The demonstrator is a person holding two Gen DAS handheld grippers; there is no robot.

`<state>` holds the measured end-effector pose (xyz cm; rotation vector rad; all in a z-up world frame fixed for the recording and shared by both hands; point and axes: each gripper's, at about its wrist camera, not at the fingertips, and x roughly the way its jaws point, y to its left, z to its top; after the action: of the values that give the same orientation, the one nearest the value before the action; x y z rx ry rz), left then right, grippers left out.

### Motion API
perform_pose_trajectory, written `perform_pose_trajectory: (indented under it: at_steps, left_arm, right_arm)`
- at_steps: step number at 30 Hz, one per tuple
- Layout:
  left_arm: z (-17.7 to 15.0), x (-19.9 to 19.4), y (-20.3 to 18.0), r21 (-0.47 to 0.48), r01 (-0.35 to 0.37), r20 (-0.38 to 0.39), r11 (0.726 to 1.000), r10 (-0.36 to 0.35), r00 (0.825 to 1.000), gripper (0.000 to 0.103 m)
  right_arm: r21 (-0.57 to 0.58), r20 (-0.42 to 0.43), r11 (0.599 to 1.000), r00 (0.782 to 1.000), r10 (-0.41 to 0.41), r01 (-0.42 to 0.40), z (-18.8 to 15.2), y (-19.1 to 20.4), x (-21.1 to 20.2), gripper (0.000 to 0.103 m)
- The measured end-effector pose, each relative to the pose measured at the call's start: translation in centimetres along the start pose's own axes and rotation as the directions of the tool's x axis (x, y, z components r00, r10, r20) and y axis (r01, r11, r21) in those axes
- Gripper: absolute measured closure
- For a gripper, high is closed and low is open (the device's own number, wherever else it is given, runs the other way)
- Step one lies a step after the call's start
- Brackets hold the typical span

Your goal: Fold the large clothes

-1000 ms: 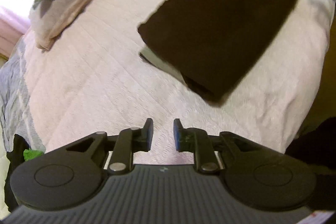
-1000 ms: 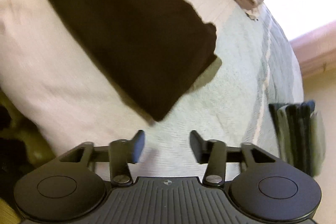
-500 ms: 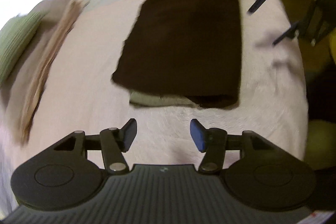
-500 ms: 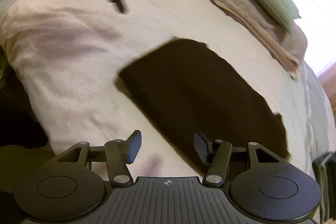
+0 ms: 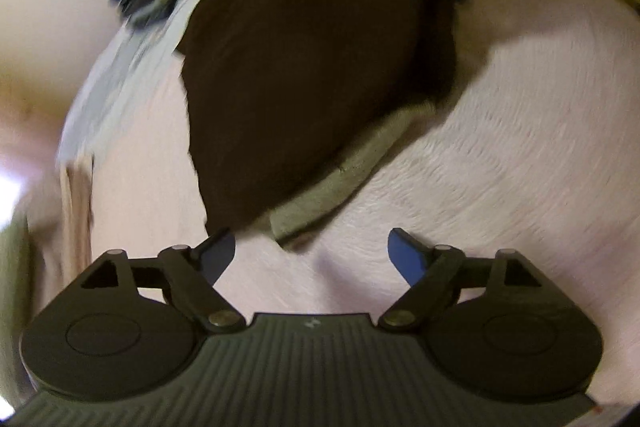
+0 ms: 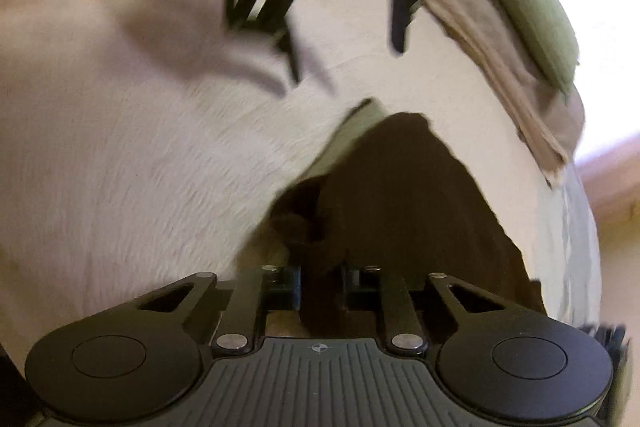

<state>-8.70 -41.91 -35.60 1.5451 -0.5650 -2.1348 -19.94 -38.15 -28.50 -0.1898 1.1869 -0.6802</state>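
While the dark garment (image 5: 312,59) lies part-folded on the bed (image 5: 500,167), we start another fold.
Our right gripper (image 6: 322,285) jaws are closing on its corner; left gripper (image 5: 310,253) jaws are opening, empty.

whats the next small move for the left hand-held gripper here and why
Probably ease the left hand-held gripper forward onto the near corner of the dark garment and close. Its jaws are opening with only the pale blanket between them, while the right hand-held gripper is closing on dark cloth at the garment's other end. A fold likely needs both ends held.
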Motion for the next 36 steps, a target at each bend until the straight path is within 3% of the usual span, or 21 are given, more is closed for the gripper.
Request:
perform_pose_trajectory:
  at_steps: [5,8,10,12,15,18,23,27,30,36]
  left_arm:
    - [-0.2,3.2,0.1,0.198,-0.052,0.091,0.979,0.034,0.995,0.021]
    - [-0.1,4.8,0.9,0.244,-0.042,0.12,0.969,0.013,0.993,0.025]
    - [0.0,5.5,1.3,0.284,-0.013,0.115,0.959,-0.02,0.993,0.047]
    - [0.1,5.5,1.8,0.306,0.019,0.106,0.952,-0.054,0.993,0.08]
    - [1.1,4.1,4.1,0.293,0.069,0.083,0.953,-0.097,0.992,0.087]
    - [3.0,2.5,8.0,0.27,0.104,0.075,0.957,-0.128,0.989,0.088]
    - [9.8,1.0,17.0,0.266,0.164,0.066,0.95,-0.187,0.98,0.089]
    - [16.7,2.5,22.6,0.292,0.226,0.053,0.929,-0.252,0.966,0.089]
    - [21.8,5.9,25.7,0.299,0.291,0.017,0.909,-0.31,0.951,0.089]
    - [28.9,17.3,28.2,0.252,0.471,-0.071,0.845,-0.47,0.88,0.089]
  right_arm:
    - [0.129,-0.002,0.992,1.0,0.002,-0.002,0.9,-3.0,-2.2,0.092]
    - [0.183,-0.004,0.983,1.0,0.008,-0.007,1.3,-4.0,-2.8,0.092]
    - [0.207,-0.002,0.978,1.0,0.006,-0.005,1.5,-4.3,-3.3,0.092]
    - [0.242,0.002,0.97,1.0,0.014,-0.014,1.5,-4.6,-3.6,0.092]
    - [0.32,0.012,0.947,1.0,0.025,-0.027,1.5,-5.5,-4.6,0.092]
    - [0.45,0.035,0.892,0.999,0.022,-0.036,0.9,-7.7,-6.6,0.093]
    - [0.677,0.088,0.735,0.996,-0.033,-0.035,-1.7,-13.6,-11.1,0.093]
    - [0.824,0.125,0.563,0.989,-0.073,-0.063,-5.9,-18.7,-13.9,0.094]
    - [0.907,0.148,0.41,0.984,-0.094,-0.097,-10.7,-22.4,-14.6,0.094]
    - [0.98,0.191,0.058,0.981,-0.037,-0.189,-23.0,-28.1,-10.2,0.094]
